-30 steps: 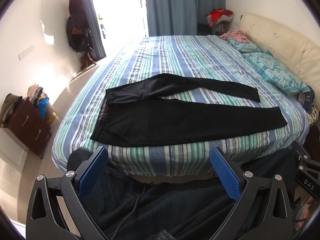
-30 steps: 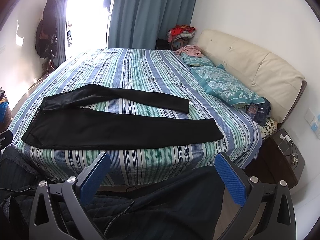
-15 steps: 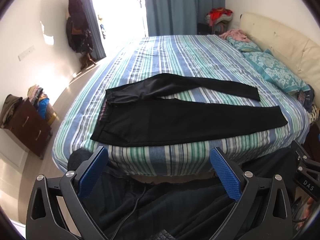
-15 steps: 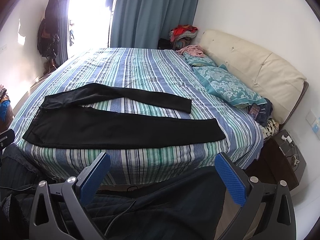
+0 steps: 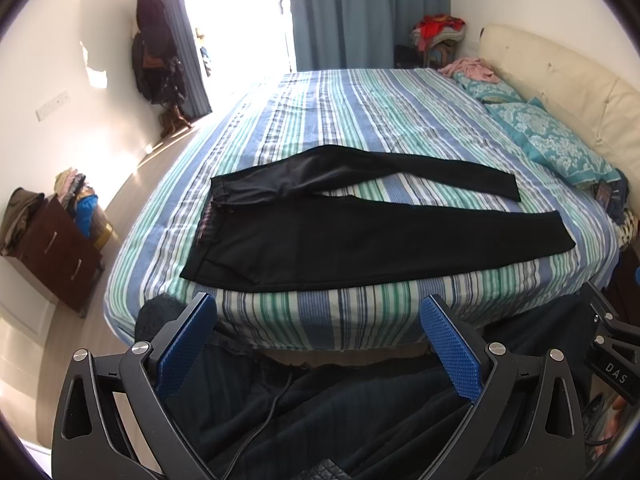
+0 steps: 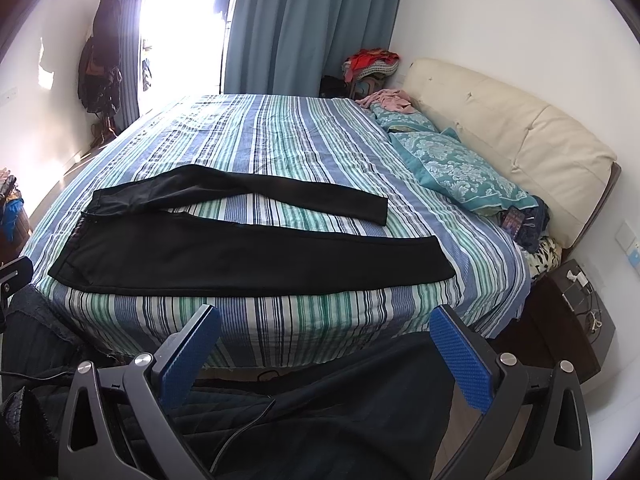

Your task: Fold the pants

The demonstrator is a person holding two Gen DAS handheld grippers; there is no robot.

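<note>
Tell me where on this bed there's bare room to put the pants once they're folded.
The striped bedspread is bare beyond the pants, up to the curtain. A narrow wedge lies bare between the two legs. The headboard side is crowded: teal pillows, pink clothes. The pants reach almost to the near edge.

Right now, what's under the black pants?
The black pants lie flat on the striped bedspread, which shows between the legs. Anything directly beneath the fabric is covered.
</note>
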